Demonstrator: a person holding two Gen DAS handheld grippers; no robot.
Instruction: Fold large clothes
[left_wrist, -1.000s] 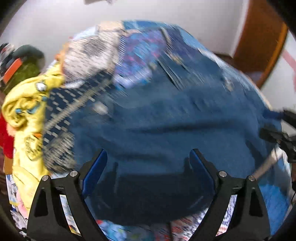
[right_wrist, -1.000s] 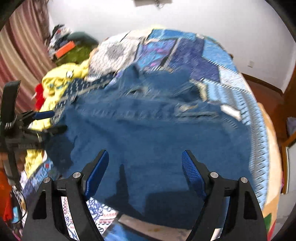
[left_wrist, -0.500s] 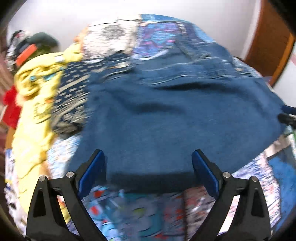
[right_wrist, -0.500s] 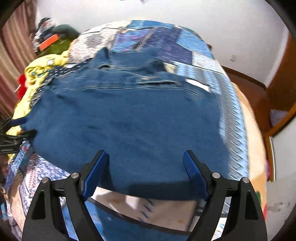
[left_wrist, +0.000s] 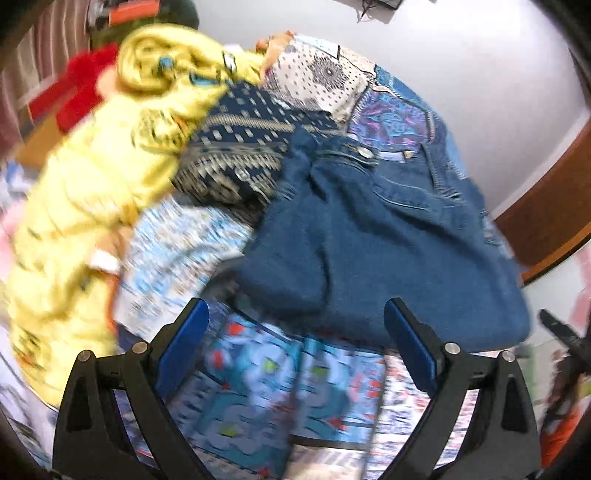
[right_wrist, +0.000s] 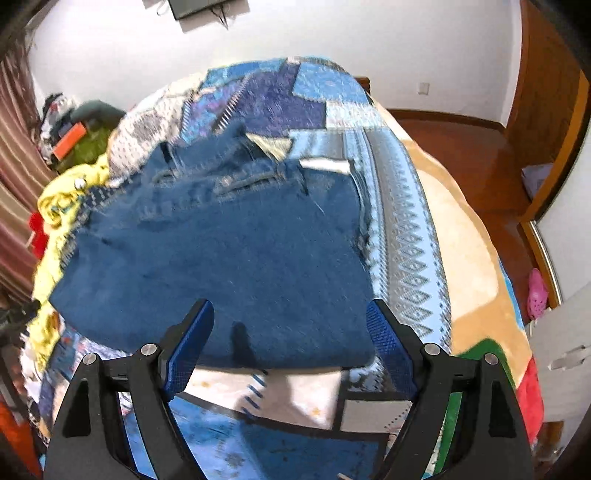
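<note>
A pair of blue denim jeans (left_wrist: 369, 251) lies folded over on the patchwork bedspread (left_wrist: 266, 387), its waistband and button at the far end. The jeans also show in the right wrist view (right_wrist: 236, 266). My left gripper (left_wrist: 295, 343) is open and empty, above the bedspread just short of the jeans' near left edge. My right gripper (right_wrist: 288, 339) is open and empty, over the jeans' near folded edge. The bedspread's patterned border (right_wrist: 402, 236) runs along the jeans' right side.
A yellow garment (left_wrist: 96, 192) and a dark patterned cloth (left_wrist: 236, 162) lie piled left of the jeans. Red fabric (left_wrist: 81, 92) sits behind them. A wooden floor (right_wrist: 465, 147) and a wooden door frame (right_wrist: 546, 110) are to the right of the bed.
Both grippers have drawn back toward the near edge of the jeans and stayed open. The left view has swung left, so the yellow pile now fills its left side.
</note>
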